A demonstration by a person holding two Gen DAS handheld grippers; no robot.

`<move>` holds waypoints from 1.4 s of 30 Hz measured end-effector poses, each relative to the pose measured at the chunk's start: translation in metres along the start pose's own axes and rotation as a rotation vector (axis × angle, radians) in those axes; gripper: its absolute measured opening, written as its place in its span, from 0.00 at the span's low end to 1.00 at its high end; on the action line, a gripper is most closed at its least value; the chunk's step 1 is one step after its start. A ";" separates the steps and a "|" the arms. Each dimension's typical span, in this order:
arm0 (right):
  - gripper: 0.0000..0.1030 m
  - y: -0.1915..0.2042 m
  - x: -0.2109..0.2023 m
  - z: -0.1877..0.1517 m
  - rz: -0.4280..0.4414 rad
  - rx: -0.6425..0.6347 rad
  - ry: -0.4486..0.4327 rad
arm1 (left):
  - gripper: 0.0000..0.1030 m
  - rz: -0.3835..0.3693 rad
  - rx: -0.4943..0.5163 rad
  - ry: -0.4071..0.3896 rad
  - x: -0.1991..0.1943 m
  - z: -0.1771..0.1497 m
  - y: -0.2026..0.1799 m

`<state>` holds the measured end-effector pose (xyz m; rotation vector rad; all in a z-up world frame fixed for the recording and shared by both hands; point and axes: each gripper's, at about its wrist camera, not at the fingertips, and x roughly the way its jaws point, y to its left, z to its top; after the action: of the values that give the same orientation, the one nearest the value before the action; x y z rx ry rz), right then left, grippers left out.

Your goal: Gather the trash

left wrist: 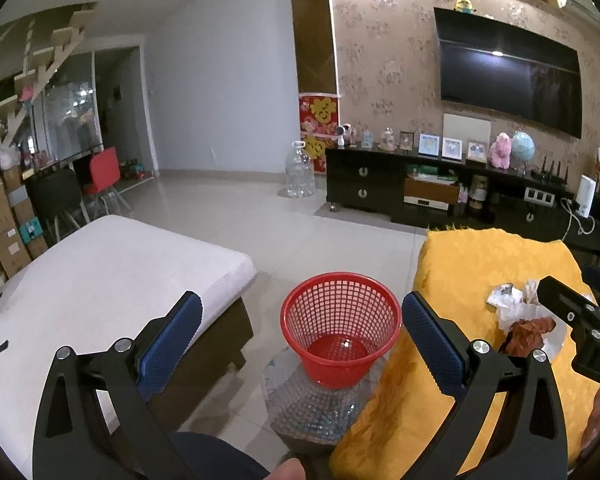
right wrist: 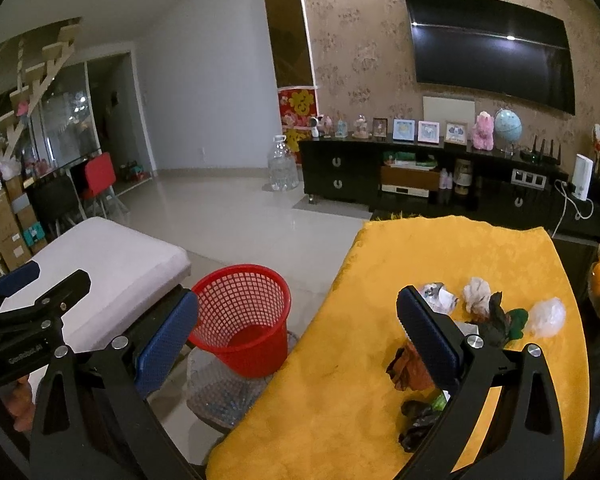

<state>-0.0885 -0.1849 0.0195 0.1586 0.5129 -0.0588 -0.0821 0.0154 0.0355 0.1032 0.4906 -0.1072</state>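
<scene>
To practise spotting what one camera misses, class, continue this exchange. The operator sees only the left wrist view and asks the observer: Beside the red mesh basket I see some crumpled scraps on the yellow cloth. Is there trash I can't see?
Observer: Yes. A crumpled clear plastic wrap lies at the pile's far right on the yellow cloth.
Operator: Anything nearer the camera?
Observer: A dark crumpled wrapper lies nearest, beside the right gripper's right finger.
Operator: Is that gripper holding anything?
Observer: No, its jaws stand wide open and empty.
</scene>
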 end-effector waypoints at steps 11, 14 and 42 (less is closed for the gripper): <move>0.94 -0.016 0.009 -0.003 -0.016 0.004 0.030 | 0.94 -0.036 0.013 0.045 0.021 -0.003 -0.006; 0.94 -0.029 0.009 -0.004 -0.038 0.007 0.038 | 0.94 -0.055 0.024 0.063 0.030 -0.006 -0.013; 0.94 -0.213 -0.011 -0.043 -0.376 0.323 0.054 | 0.94 -0.400 0.298 0.196 0.099 -0.023 -0.199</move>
<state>-0.1391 -0.3880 -0.0414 0.3784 0.5803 -0.5073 -0.0312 -0.1859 -0.0463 0.3085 0.6848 -0.5669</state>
